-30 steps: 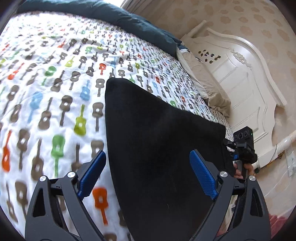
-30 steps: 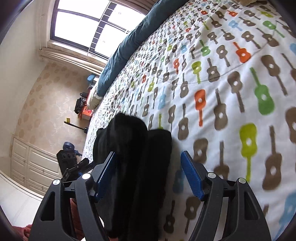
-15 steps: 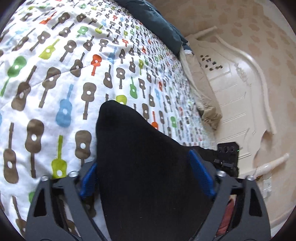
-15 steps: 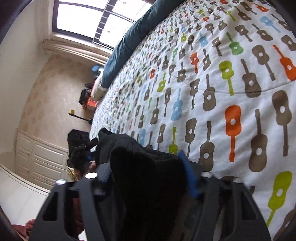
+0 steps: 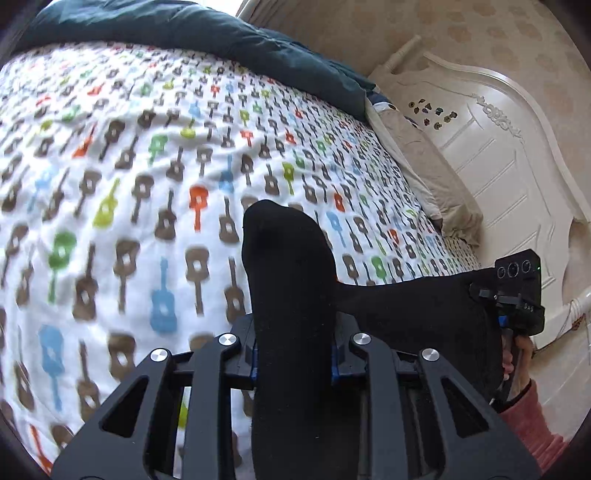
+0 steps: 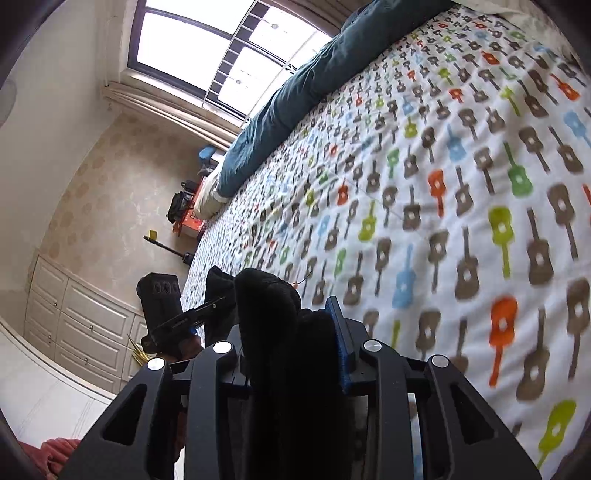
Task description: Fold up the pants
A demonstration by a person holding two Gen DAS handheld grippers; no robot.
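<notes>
Change: both sets of fingers, spread wide a second ago, have closed in on the black cloth.
Pants point(image 5: 291, 280): black, bunched into a rounded hump rising between the left gripper's fingers, the rest stretching right toward the other gripper at the near right edge of the bed.
Left gripper point(image 5: 293, 363): clamped on the pants, blue pads pressed against both sides of the fold.
Right gripper point(image 6: 295, 350): clamped on the pants point(image 6: 269, 306), one blue pad point(image 6: 338, 343) showing on the right of the cloth, the other hidden behind it.
Bedspread point(image 5: 122, 206): white with guitar print, spreading bare to the left and far side of the pants.
Far edge: dark teal blanket point(image 5: 192, 33) runs along it.
Right edge: beige pillow point(image 5: 424, 166) just beside the white headboard point(image 5: 509, 155).
Right wrist view: window point(image 6: 221, 48) and white drawers point(image 6: 81, 325) beyond the bed's left edge.
</notes>
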